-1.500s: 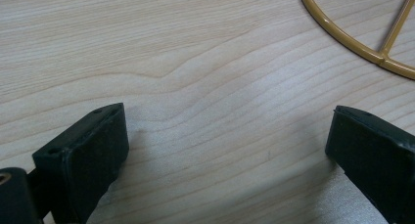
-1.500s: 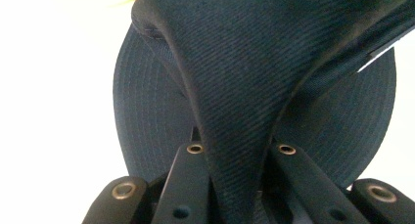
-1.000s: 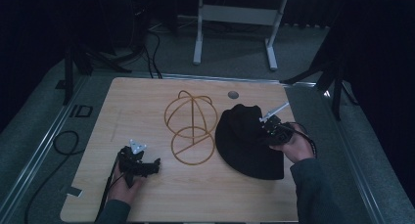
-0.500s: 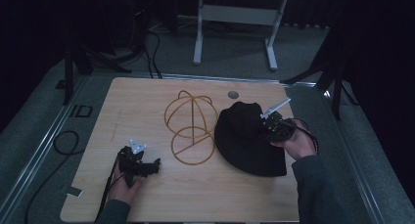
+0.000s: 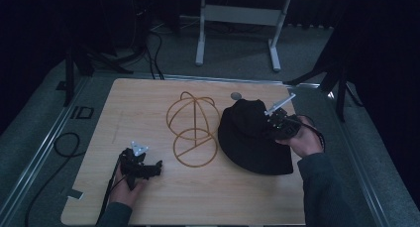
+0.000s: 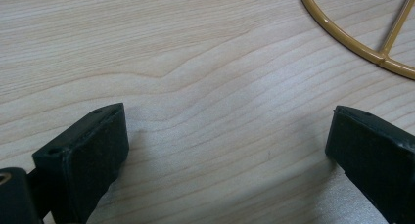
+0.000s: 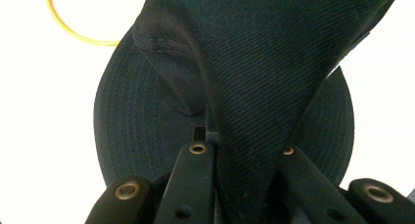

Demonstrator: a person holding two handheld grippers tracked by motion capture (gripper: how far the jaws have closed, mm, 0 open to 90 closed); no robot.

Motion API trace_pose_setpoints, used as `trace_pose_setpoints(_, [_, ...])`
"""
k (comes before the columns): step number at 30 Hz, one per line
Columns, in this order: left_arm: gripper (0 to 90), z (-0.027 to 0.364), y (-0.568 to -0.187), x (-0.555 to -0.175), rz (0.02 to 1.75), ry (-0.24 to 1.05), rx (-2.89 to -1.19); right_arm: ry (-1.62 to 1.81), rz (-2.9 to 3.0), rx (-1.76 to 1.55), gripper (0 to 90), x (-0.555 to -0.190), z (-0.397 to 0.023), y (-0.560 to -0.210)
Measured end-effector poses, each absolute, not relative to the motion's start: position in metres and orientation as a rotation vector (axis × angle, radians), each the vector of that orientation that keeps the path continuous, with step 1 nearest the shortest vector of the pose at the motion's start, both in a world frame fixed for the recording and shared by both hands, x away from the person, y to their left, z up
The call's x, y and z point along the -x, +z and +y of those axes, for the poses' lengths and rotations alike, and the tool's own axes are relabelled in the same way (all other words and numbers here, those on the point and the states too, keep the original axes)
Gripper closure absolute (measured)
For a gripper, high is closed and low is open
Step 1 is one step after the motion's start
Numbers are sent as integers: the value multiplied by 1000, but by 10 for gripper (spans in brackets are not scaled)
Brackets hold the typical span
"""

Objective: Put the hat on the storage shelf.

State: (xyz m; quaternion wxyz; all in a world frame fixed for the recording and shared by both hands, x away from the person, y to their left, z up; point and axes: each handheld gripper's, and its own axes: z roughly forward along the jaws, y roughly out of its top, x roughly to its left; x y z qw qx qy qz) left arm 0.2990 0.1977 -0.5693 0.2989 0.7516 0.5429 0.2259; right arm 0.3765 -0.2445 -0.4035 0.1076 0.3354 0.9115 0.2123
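A black bucket hat (image 5: pixel 252 138) lies on the right half of the wooden table (image 5: pixel 148 103). My right gripper (image 5: pixel 275 125) is shut on a fold of the hat's crown (image 7: pixel 254 87), which is pulled up between the jaws; the brim (image 7: pixel 122 121) spreads below. A gold wire hat stand (image 5: pixel 192 129) sits at the table's middle, just left of the hat. My left gripper (image 5: pixel 157 166) rests low at the front left, its jaws wide apart over bare wood (image 6: pixel 220 116). An arc of the stand's base ring (image 6: pixel 352 43) lies beyond them.
A small round grey disc (image 5: pixel 236 95) sits near the table's far edge. Cables (image 5: pixel 59 142) trail on the floor at the left. A white desk frame (image 5: pixel 237 19) and dark tripod legs (image 5: pixel 327 73) stand beyond the table.
My right gripper has lifted slightly with the hat's crown, shifting a little right. The left gripper has stayed put.
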Motion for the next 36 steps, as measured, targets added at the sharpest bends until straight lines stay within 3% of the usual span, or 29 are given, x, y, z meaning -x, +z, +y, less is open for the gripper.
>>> trace_pose_setpoints(36, [26, 198, -569, -299, 1442, 598, -1997, 663, 2692, -890, 866, -380, -246, -365])
